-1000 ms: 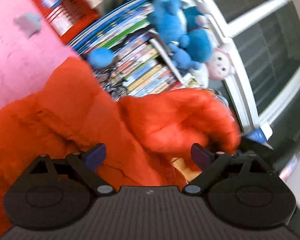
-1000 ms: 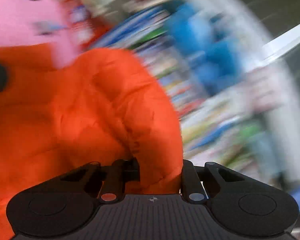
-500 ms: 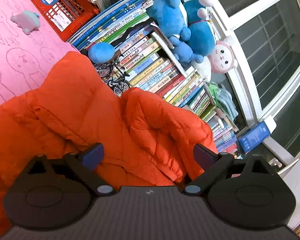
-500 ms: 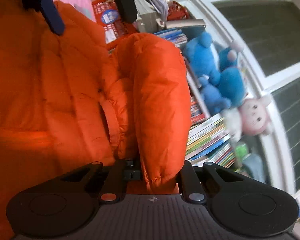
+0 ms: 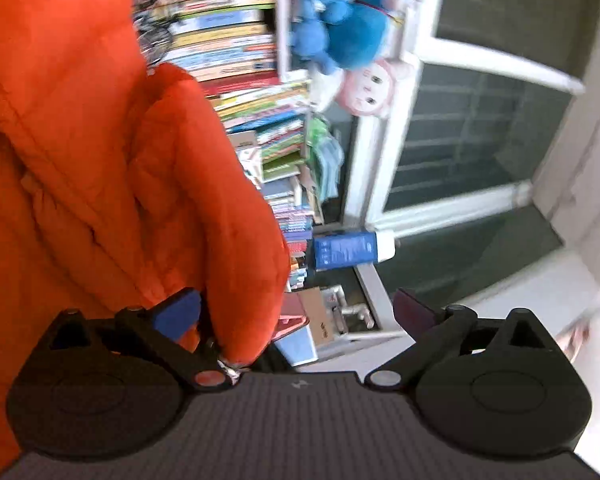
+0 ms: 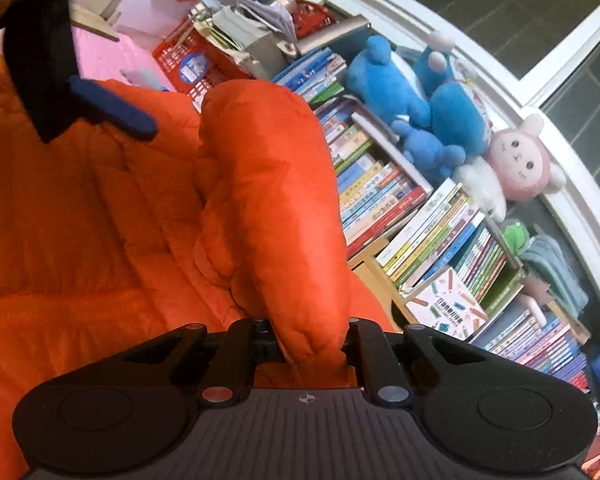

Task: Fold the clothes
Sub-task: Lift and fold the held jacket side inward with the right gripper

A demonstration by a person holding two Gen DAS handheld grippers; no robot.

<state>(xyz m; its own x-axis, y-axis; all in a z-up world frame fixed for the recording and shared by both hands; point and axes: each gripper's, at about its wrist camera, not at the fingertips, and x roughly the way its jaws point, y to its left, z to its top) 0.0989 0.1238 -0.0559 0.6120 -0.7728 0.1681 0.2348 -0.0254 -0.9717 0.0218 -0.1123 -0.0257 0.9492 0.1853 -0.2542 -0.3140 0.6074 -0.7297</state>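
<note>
Orange puffer jacket (image 6: pixel 100 240) front and centre, quilted and puffy, piled over a pink blanket (image 6: pixel 100 56) with one sleeve (image 6: pixel 276 200) standing up out of the heap. The right gripper (image 6: pixel 312 344) is clamped tight on that sleeve's cuff end, fabric bunched between the fingers. Over on the other side, the left gripper (image 5: pixel 296 308) is opening, jaws spreading wide; a fold of the jacket (image 5: pixel 100 160) sits just against its blue pad (image 5: pixel 178 312), the other pad out in free air, nothing pinched. In the right wrist view that left gripper (image 6: pixel 80 96) hangs above the jacket body.

This looks a light, springy thing, soft, with a slick shell that will likely slide and puff back up once let go. Best bets for a hold look like the seams, cuff or hem, where the padding is thin and the pads can bite.

Behind it all: packed rows of children's books (image 6: pixel 400 200), blue plush toys (image 6: pixel 420 96), a pink plush doll (image 6: pixel 520 160), a red plastic crate (image 6: pixel 188 60) and a white-framed window (image 5: pixel 480 120)
</note>
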